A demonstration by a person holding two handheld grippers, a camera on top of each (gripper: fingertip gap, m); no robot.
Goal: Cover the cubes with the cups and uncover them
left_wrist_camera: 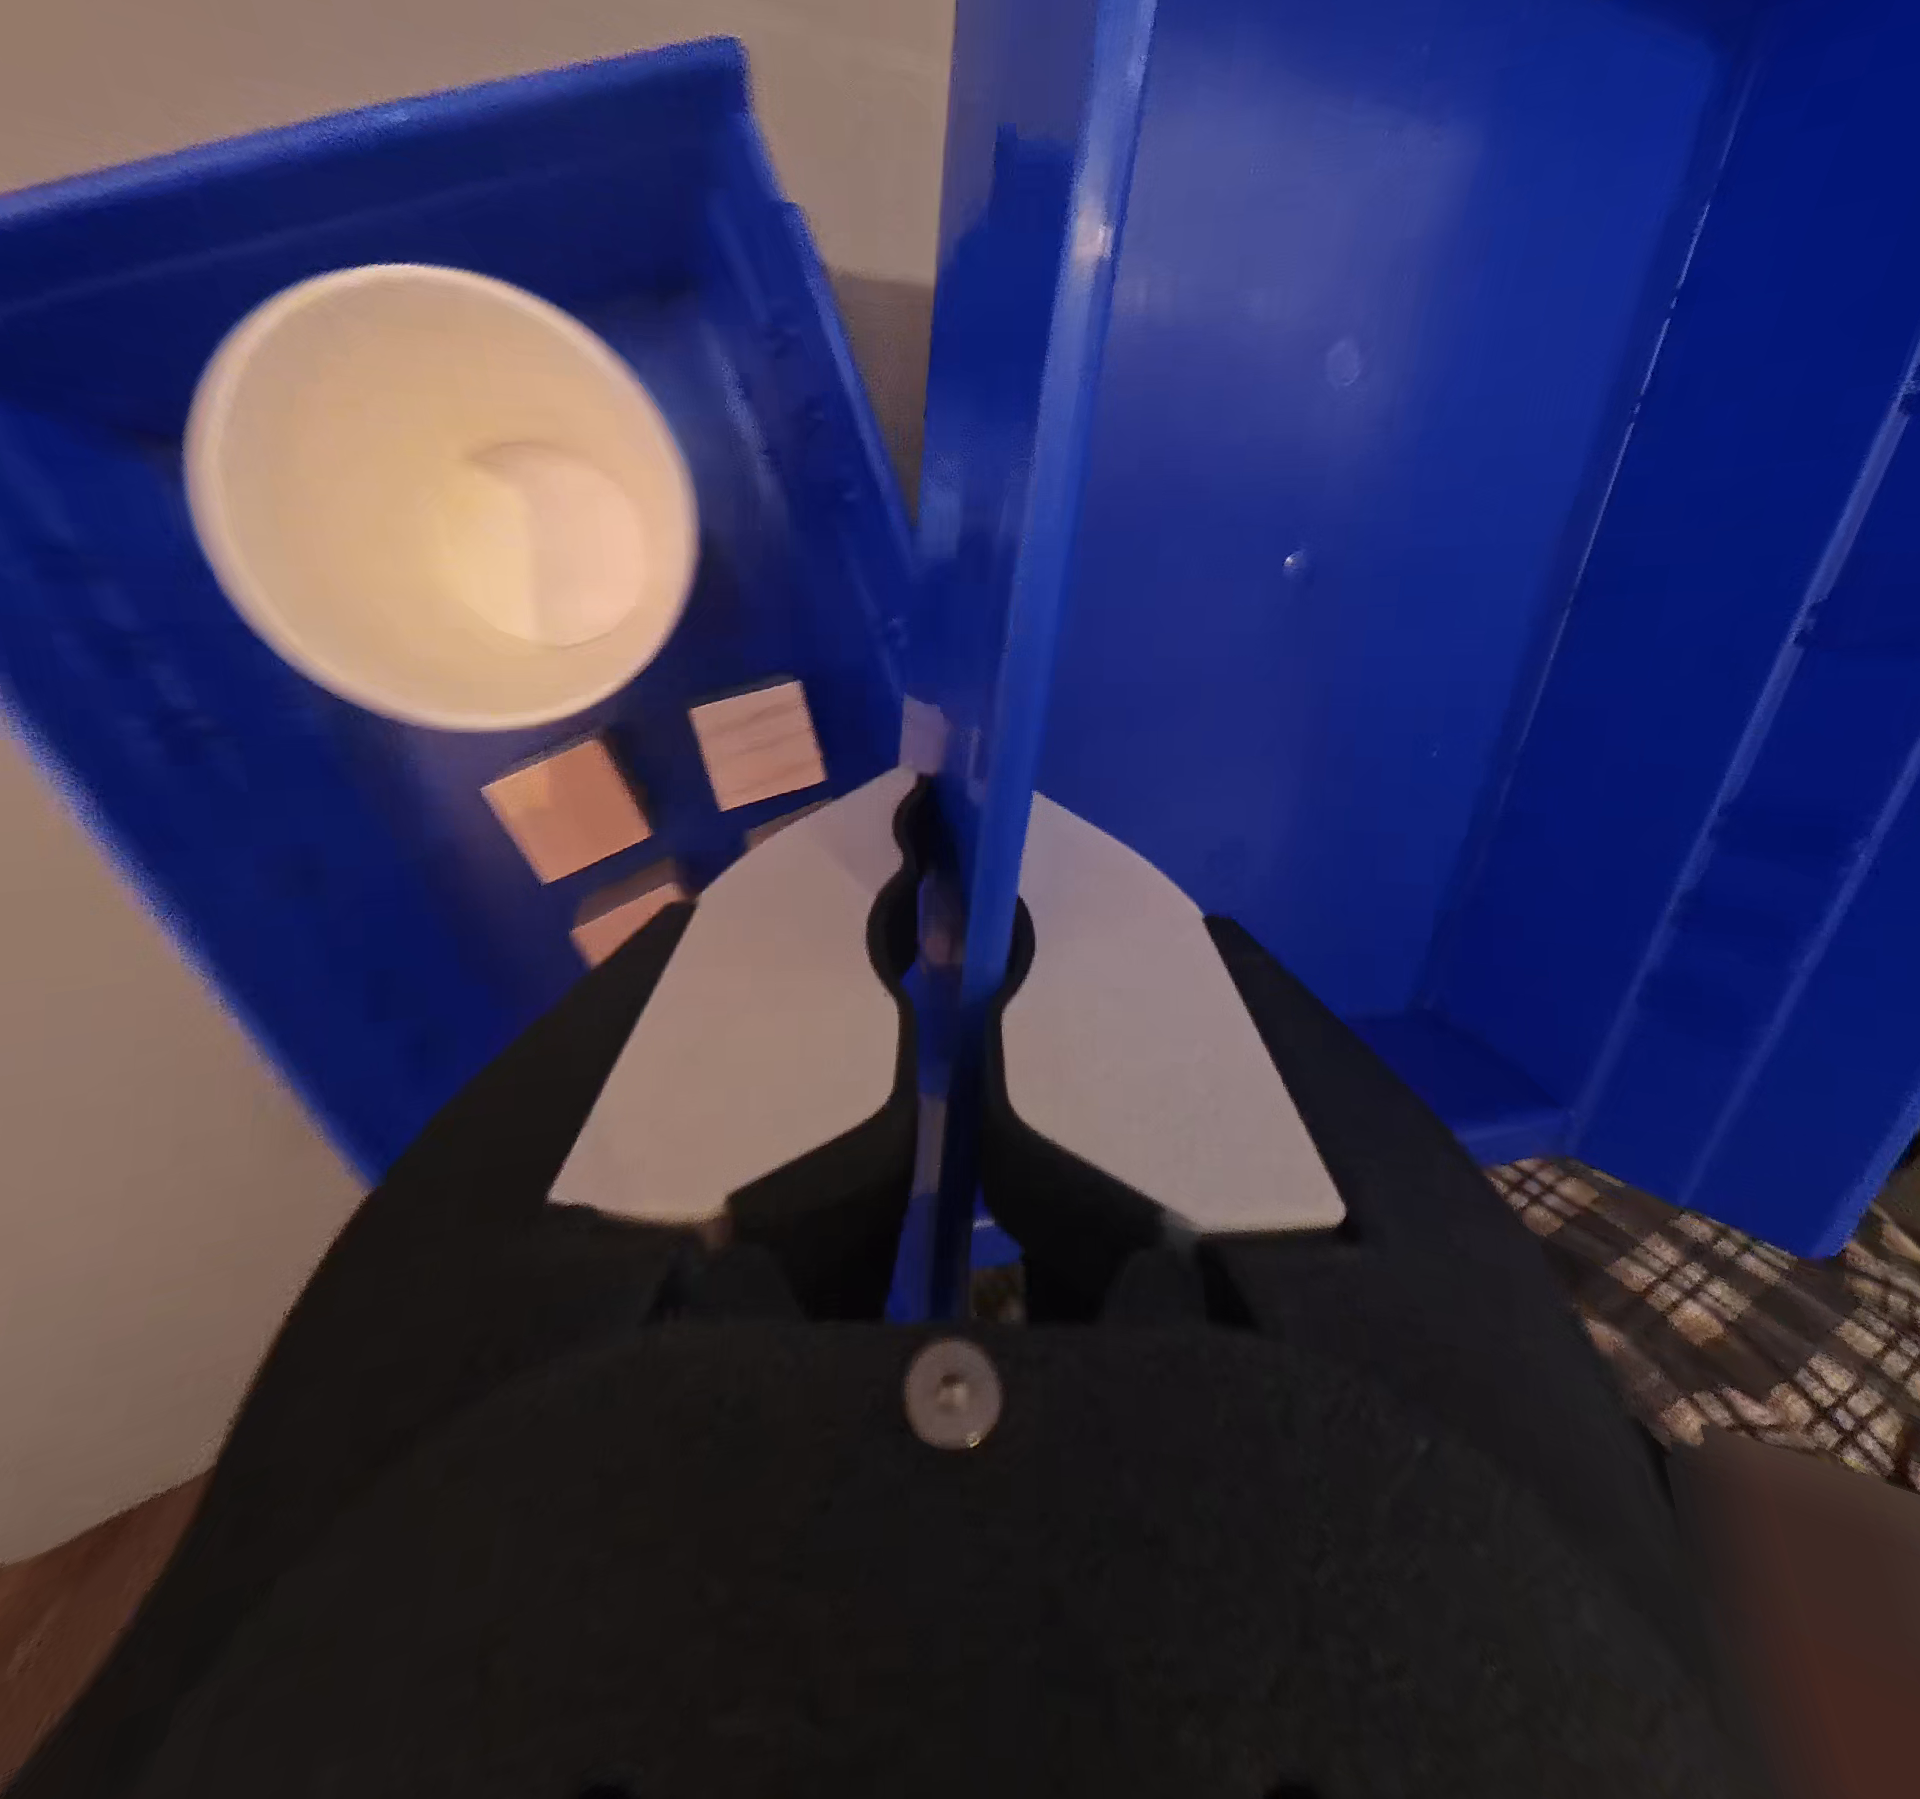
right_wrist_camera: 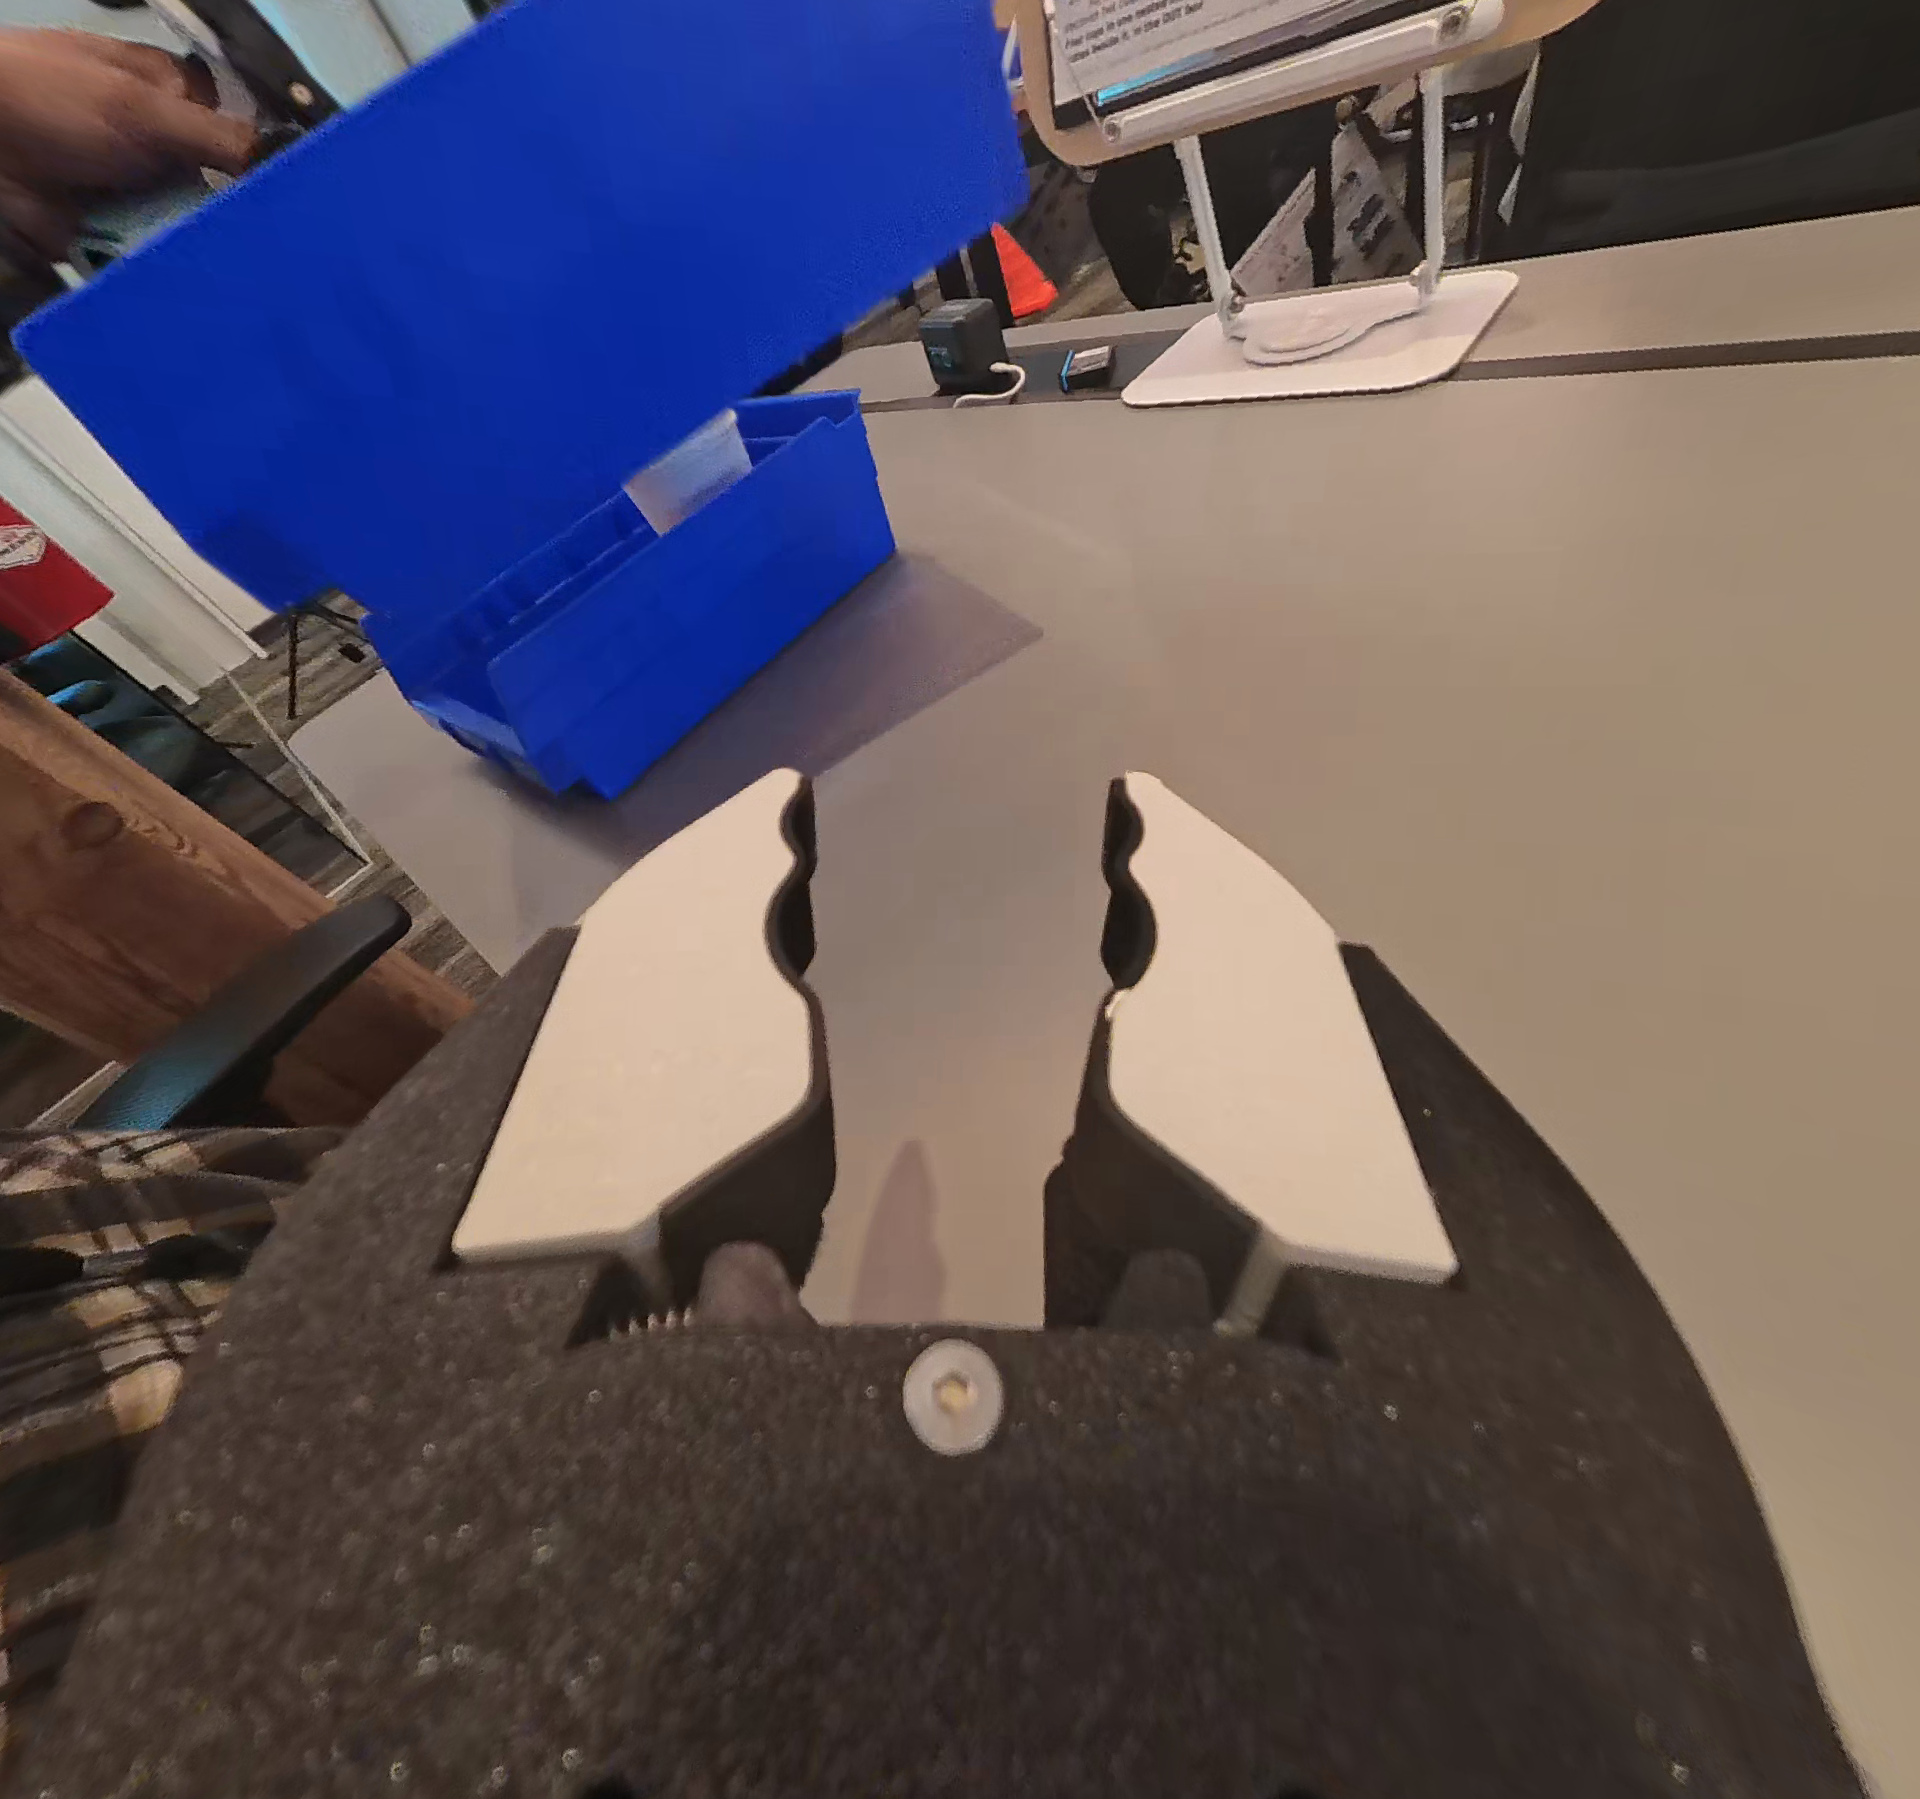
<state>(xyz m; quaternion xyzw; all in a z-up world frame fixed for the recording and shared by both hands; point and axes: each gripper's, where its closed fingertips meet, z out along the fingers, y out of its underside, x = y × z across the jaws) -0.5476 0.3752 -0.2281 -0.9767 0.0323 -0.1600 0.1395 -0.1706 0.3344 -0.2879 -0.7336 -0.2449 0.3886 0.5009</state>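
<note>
From my left wrist camera I look down into a blue bin [left_wrist_camera: 312,814] holding a white paper cup [left_wrist_camera: 436,497], mouth up, with wooden cubes [left_wrist_camera: 566,819] just beside it; two show fully, a third is half hidden behind my finger. My left gripper [left_wrist_camera: 951,876] is clamped on the wall of a second, lifted blue bin [left_wrist_camera: 1351,502], which fills the right of that view, empty as far as I see.

The right wrist camera shows what the left cannot: the lifted bin's underside [right_wrist_camera: 582,222] hanging over the lower bin [right_wrist_camera: 665,627] on the grey table [right_wrist_camera: 1455,658], only a sliver of the cup [right_wrist_camera: 691,482] visible. My right gripper [right_wrist_camera: 961,814] is spread apart, holding nothing. Far right, an instruction sheet on a stand [right_wrist_camera: 1320,4] is cut off at the top; I leave its print unread.
</note>
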